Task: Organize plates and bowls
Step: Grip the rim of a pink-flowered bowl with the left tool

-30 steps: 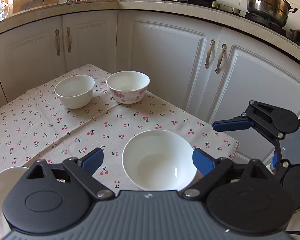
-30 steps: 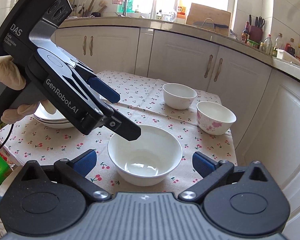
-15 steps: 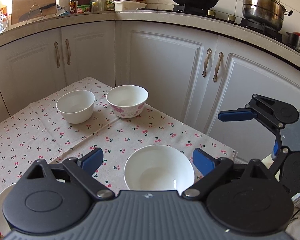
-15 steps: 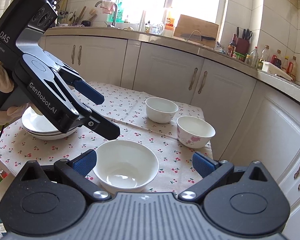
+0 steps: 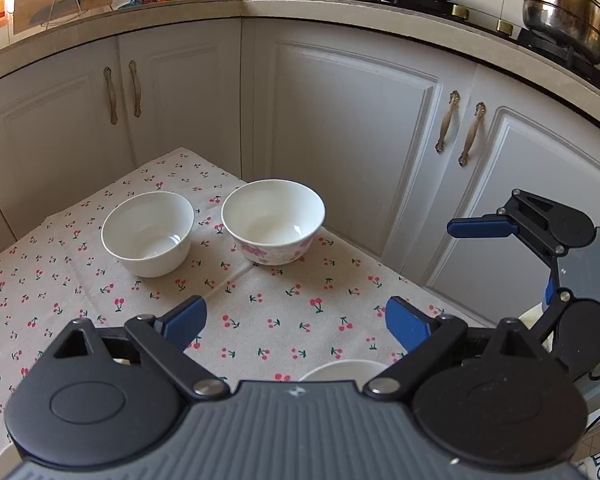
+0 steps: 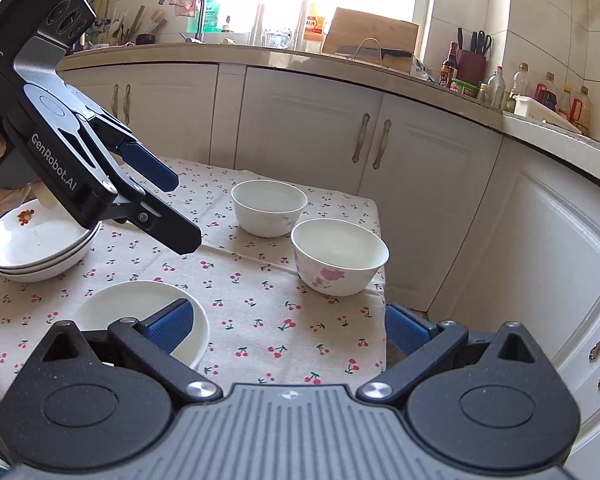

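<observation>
Item: shallow white bowl (image 6: 140, 316), upright on the cherry-print tablecloth (image 6: 260, 304) at the near edge. It lies low and left of the right gripper (image 6: 288, 332), whose left pad overlaps its rim in view (contact cannot be told); fingers spread wide, holding nothing.

Item: left gripper (image 5: 296, 320), fingers likewise spread and empty. Only a sliver of that bowl's rim (image 5: 342, 368) shows just under its body, so it sits beneath rather than between the fingers.

Item: plain white bowl (image 5: 148, 234) and floral bowl (image 5: 274, 222), side by side at the far corner, apart from each other, ahead of both grippers.

Item: stack of plates (image 6: 36, 248), far left, beneath the left gripper's handle.

Judgement: the floral bowl lies nearer the right gripper; the shallow bowl is closest to both.
</observation>
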### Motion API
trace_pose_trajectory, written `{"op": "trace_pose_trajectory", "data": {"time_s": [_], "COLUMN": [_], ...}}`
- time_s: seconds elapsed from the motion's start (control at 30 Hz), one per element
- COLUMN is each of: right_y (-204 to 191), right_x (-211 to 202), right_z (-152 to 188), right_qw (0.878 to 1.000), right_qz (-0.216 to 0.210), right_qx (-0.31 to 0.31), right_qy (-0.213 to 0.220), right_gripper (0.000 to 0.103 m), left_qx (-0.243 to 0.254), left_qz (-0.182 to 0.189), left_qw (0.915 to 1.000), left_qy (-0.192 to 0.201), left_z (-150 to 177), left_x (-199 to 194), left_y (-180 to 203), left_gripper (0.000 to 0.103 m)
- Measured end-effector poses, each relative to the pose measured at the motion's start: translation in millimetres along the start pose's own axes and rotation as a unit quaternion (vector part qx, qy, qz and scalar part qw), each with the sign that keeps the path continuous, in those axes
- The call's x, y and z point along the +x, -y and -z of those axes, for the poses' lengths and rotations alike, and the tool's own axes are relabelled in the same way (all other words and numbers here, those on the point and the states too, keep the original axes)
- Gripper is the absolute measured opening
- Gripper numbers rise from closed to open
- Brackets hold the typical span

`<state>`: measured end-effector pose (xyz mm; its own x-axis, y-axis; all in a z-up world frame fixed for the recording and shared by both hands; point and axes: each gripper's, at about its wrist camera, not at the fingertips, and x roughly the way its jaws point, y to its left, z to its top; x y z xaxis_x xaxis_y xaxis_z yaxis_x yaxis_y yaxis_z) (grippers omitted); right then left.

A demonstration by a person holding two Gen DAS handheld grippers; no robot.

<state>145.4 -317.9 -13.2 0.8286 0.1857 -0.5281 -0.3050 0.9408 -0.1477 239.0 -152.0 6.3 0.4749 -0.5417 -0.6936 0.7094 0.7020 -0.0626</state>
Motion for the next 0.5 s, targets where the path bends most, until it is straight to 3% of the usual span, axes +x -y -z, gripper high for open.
{"op": "trace_pose_trajectory", "data": {"time_s": [0.5], "right_y": [37], "right_x": [86], "right_z": [-3], "right_qw": [1.0], "right_qz": [-0.008], "right_qx": [-0.004], "right_qy": [-0.025], "right_gripper": [0.103], "left_qx": [0.013], "left_qz": [0.011], "left_qw": [0.9993], "left_qy": [-0.033], "left_z": [-50], "left_x": [85], "left_y": [-23], "left_gripper": [0.096]}}
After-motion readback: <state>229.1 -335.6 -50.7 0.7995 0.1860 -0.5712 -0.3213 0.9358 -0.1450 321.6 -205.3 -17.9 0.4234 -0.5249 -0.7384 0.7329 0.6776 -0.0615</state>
